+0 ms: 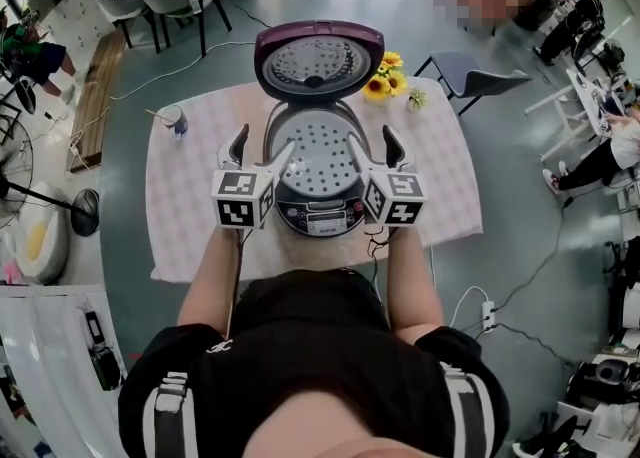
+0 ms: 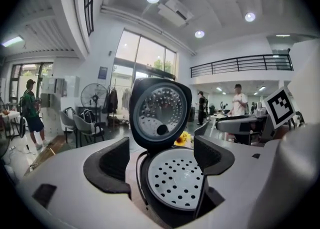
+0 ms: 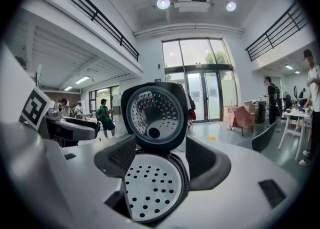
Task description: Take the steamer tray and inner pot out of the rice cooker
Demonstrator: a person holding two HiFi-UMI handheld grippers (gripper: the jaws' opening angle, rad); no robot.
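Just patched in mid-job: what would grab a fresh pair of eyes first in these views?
The rice cooker stands at the middle of the table, its lid tipped up and back, with the perforated steamer tray sitting in its mouth. The left gripper and right gripper flank the tray, both open and holding nothing. Yellow flowers sit just behind the cooker, to the right.

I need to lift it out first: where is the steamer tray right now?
The steamer tray sits inside the open rice cooker at the middle of the table in the head view, below the raised lid.
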